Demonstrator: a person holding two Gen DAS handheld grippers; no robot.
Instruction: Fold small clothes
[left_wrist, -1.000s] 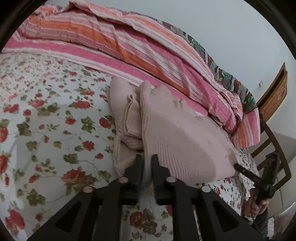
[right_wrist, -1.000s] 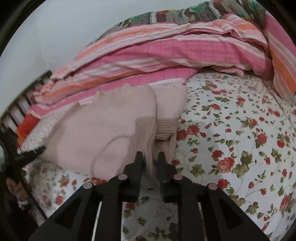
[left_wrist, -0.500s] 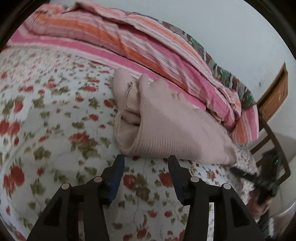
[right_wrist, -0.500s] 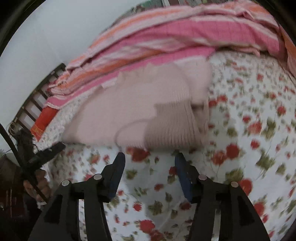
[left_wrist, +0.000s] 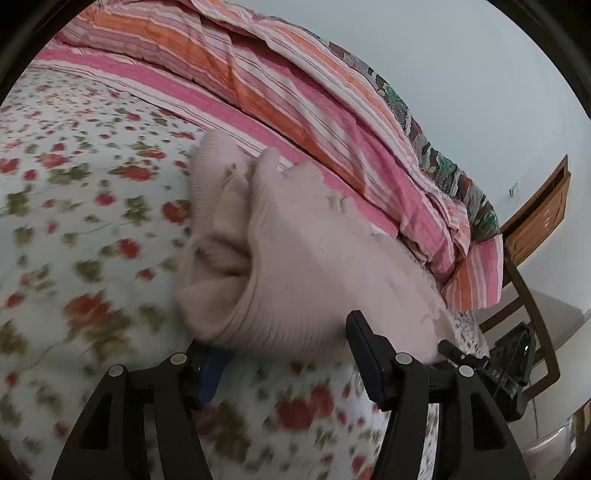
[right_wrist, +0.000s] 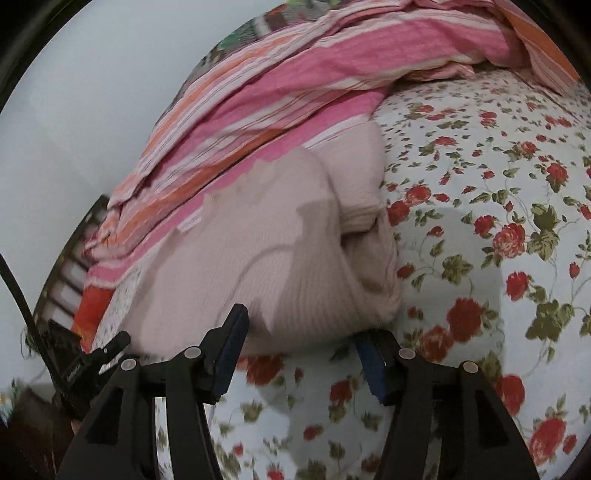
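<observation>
A pale pink knit garment (left_wrist: 295, 266) lies folded in layers on the floral bedsheet (left_wrist: 74, 206); it also shows in the right wrist view (right_wrist: 258, 258). My left gripper (left_wrist: 282, 350) is open, its jaws spread wide at the garment's near folded edge, the left fingertip partly under the fabric. My right gripper (right_wrist: 303, 343) is open too, jaws wide at the garment's near edge from the other side. Each gripper shows at the other view's margin: the right one (left_wrist: 491, 369) and the left one (right_wrist: 92, 358).
A striped pink and orange quilt (left_wrist: 295, 92) is heaped behind the garment against the wall. A wooden bed frame (left_wrist: 532, 295) stands at the bed's end. The floral sheet (right_wrist: 498, 221) extends to the right of the garment.
Both grippers, shut on the garment's edge a second ago, opened and let go, then moved back in close to the folded edge with jaws wide.
</observation>
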